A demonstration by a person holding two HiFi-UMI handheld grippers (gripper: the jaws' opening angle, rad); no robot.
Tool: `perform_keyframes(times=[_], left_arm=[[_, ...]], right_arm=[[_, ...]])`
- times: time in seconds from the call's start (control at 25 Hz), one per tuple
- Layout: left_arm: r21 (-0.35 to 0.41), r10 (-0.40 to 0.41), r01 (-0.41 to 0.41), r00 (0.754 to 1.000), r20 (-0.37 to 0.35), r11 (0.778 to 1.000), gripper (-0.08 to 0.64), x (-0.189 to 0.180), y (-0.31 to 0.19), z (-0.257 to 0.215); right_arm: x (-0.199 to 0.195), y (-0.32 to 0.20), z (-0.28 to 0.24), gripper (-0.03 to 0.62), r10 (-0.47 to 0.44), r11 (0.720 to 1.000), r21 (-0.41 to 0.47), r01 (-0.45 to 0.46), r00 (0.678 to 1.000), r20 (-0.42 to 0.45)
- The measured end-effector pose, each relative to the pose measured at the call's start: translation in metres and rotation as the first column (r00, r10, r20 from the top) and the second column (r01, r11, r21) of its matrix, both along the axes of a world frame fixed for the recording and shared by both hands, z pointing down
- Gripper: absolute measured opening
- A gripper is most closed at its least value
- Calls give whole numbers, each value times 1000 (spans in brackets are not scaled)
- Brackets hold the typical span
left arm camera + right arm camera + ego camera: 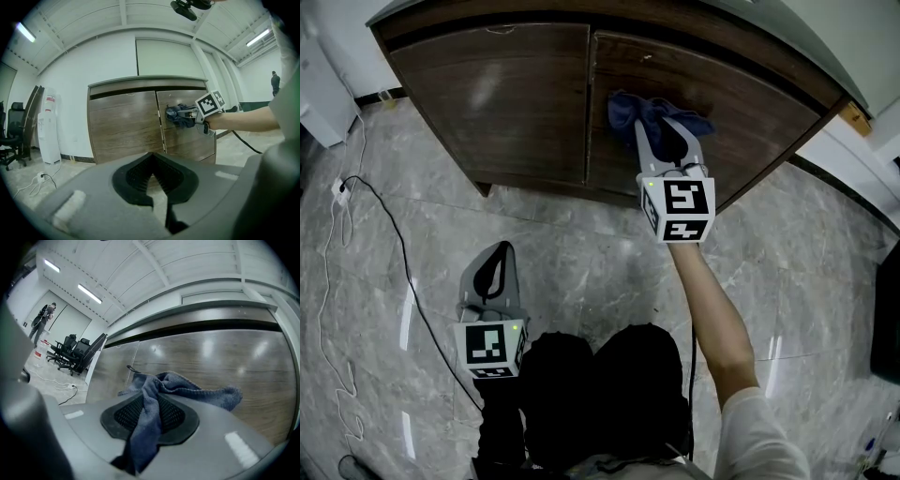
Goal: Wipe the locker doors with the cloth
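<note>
A low brown wooden locker has two doors, a left door and a right door. My right gripper is shut on a blue cloth and holds it against the right door near the seam between the doors. In the right gripper view the cloth bunches ahead of the jaws and hangs down between them, in front of the door. My left gripper hangs low over the floor, shut and empty. From the left gripper view, the cloth and the right gripper show on the door.
A marble floor lies before the locker. A cable runs over it at the left from a plug. A white water dispenser and office chairs stand left of the locker. A dark object sits at the right edge.
</note>
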State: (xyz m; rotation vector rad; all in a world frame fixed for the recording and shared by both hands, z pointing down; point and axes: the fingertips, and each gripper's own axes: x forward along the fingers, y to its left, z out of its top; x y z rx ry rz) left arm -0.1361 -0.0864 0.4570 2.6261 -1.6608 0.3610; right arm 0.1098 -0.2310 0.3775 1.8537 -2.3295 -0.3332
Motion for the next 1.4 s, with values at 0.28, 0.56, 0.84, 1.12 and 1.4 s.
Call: perform_keyframes(times=[0.28,0.56,0.84,1.12,1.4], left_arm=[[6,-3,3,1000,-4,1000,0,-4,-2,-2],[-4,-3,3,1000,-11,1000,1,-4,-2,3],[-5,-9,9,1000,-15,1000,0,-8,-2,3],[-8,-9,9,1000,-13,1000,0,-10,-1,6],[-12,-7,7,1000,-10,1000,0,-12,0,6]], right_arm=[[-5,0,-38,97,-1,998,67,0,1000,5],[-18,-5,-83,97,-27,992,127,29,999,-19],[-27,-9,-113,97,-34,986,166,33,999,2],[-30,-10,-100,97,-38,987,156,39,999,-5],[-34,-12,-68,97,-33,992,122,32,999,6]])
